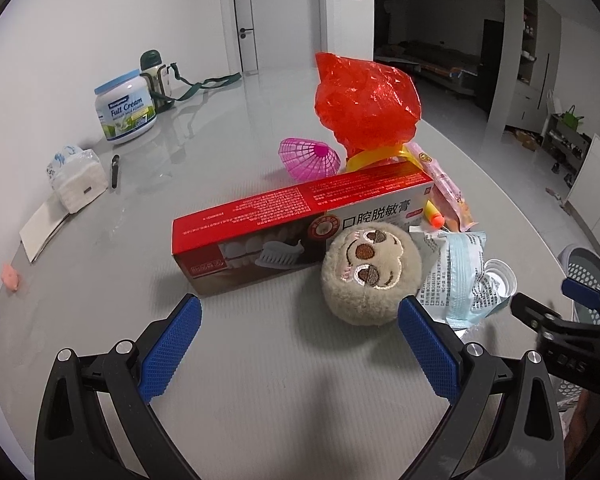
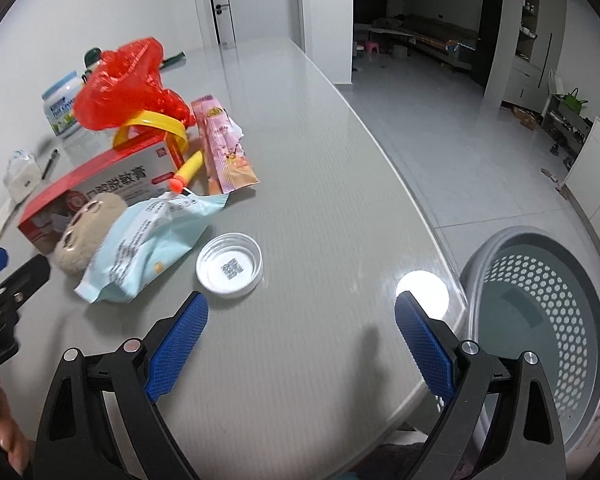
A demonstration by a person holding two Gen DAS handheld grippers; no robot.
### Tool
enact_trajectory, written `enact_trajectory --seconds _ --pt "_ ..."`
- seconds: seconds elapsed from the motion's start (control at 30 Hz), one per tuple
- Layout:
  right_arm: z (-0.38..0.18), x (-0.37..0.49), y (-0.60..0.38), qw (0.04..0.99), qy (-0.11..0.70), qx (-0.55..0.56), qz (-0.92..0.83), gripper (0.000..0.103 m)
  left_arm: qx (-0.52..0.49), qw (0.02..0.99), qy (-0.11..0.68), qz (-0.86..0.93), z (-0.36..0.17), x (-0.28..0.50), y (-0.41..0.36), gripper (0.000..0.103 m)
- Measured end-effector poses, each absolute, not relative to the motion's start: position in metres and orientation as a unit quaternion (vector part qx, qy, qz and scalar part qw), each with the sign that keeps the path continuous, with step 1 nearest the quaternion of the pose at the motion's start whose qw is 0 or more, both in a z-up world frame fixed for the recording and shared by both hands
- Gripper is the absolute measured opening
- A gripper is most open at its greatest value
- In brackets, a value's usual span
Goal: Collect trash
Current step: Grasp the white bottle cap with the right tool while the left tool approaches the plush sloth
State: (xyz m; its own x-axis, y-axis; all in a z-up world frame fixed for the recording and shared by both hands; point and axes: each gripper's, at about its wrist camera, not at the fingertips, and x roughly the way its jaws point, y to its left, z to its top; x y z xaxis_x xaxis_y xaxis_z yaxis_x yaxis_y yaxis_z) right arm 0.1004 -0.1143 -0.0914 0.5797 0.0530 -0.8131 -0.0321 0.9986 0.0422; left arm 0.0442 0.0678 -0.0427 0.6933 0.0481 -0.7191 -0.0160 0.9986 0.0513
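Observation:
A pile of trash lies on the grey table (image 1: pixel 260 360): a red toothpaste box (image 1: pixel 284 224), a red plastic bag (image 1: pixel 366 100), a pink mesh cup (image 1: pixel 310 159), a pink snack wrapper (image 2: pixel 224 148), a light blue wrapper (image 2: pixel 148 244) and a white lid (image 2: pixel 229 267). A beige plush ball (image 1: pixel 370 276) sits against the box. My left gripper (image 1: pixel 300 320) is open and empty, just short of the plush ball and box. My right gripper (image 2: pixel 302 316) is open and empty, right of the lid. A grey perforated bin (image 2: pixel 540 312) stands off the table's right edge.
A milk powder jar (image 1: pixel 126 106), a green-capped bottle with a strap (image 1: pixel 154 76), a tissue pack (image 1: pixel 76 178), a pen (image 1: pixel 115 170) and a notepad (image 1: pixel 44 226) sit at the far left. A pink scrap (image 1: pixel 11 276) lies near the left edge.

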Motion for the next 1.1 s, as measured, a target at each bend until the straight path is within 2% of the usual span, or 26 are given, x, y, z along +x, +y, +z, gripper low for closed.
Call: enact_trajectory --seconds 0.23,0.4,0.67,0.73,0.77,1.1 --pt "-0.096 0.114 -0.099 0.886 0.462 -0.012 0.035 0.089 0.018 0.920 0.392 0.005 -0.043 0.045 0.067 0.097" --pt "-0.098 0.117 -0.093 0.887 0.460 -0.021 0.039 0.080 0.012 0.920 0.392 0.004 -0.044 0.045 0.070 0.097" --pt "-0.093 0.121 -0.083 0.889 0.453 -0.022 0.063 0.056 0.007 0.919 0.395 0.001 -0.045 0.045 0.070 0.097" --pt "-0.092 0.120 -0.082 0.890 0.450 -0.025 0.067 0.042 0.006 0.919 0.395 0.000 -0.045 0.045 0.069 0.097" --pt "-0.092 0.119 -0.081 0.891 0.449 -0.026 0.068 0.039 0.005 0.918 0.396 0.000 -0.045 0.045 0.068 0.097" --pt "-0.085 0.098 -0.105 0.899 0.433 0.007 0.060 0.039 -0.019 0.913 0.407 0.003 -0.046 0.058 0.067 0.097"
